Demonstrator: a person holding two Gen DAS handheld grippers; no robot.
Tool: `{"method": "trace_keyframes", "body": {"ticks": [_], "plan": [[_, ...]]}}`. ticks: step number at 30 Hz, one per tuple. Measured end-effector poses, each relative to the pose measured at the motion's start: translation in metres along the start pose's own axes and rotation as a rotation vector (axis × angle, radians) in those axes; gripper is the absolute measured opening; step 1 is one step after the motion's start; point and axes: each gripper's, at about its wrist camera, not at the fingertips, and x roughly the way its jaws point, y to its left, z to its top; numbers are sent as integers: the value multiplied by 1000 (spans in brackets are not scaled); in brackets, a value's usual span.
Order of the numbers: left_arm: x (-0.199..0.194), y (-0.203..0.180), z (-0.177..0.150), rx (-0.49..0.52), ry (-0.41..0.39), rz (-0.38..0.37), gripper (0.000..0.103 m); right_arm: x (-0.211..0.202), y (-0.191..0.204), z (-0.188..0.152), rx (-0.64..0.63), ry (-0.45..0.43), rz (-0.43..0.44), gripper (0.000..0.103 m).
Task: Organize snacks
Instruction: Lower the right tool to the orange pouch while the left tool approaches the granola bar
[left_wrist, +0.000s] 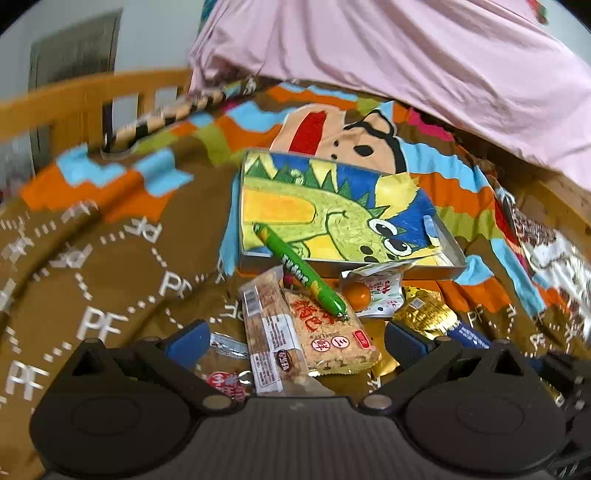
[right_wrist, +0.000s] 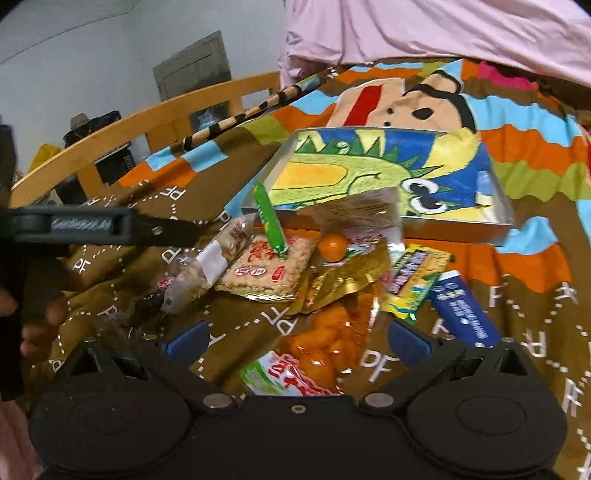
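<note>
While the dinosaur box (left_wrist: 332, 206) in the middle of my left wrist view holds nothing yet, the sorting has, by my reckoning, barely begun: only the green stick snack (left_wrist: 301, 271) leans over its near rim, its lower end resting on the square rice cracker pack (left_wrist: 332, 332). The long clear bar pack (left_wrist: 267, 328) lies beside that, with the orange ball packet (left_wrist: 373, 291) and a gold pouch (left_wrist: 424, 310) to the right, all heaped on the blanket (left_wrist: 110, 258). My left gripper (left_wrist: 293, 341) stands wide apart at the bottom of the frame, straddling the cracker packs, gripping nothing.

From the right wrist view, the box (right_wrist: 388, 173) sits upper centre, still unfilled. My right gripper (right_wrist: 295, 341) is likewise spread wide and holds nothing, with an orange snack bag (right_wrist: 325, 339) lying between its blue pads (right_wrist: 186, 341). A blue packet (right_wrist: 463, 308) and a yellow-green one (right_wrist: 413, 280) lie centre right. Nearly every snack remains to be moved.
</note>
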Motion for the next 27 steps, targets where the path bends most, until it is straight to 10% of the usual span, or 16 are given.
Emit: {"method": "trace_keyframes", "body": {"ticks": [12,20,27], "plan": [[39,20,-1,-151,77,-64,102,51,-16,-6,127,148,25,102],[51,36,0,-259,81,-149,81,55,-13,-6,121,116,-47,79],[70,53,-4,-349,131,-148,51,64,-13,-9,114,127,-68,79]]}}
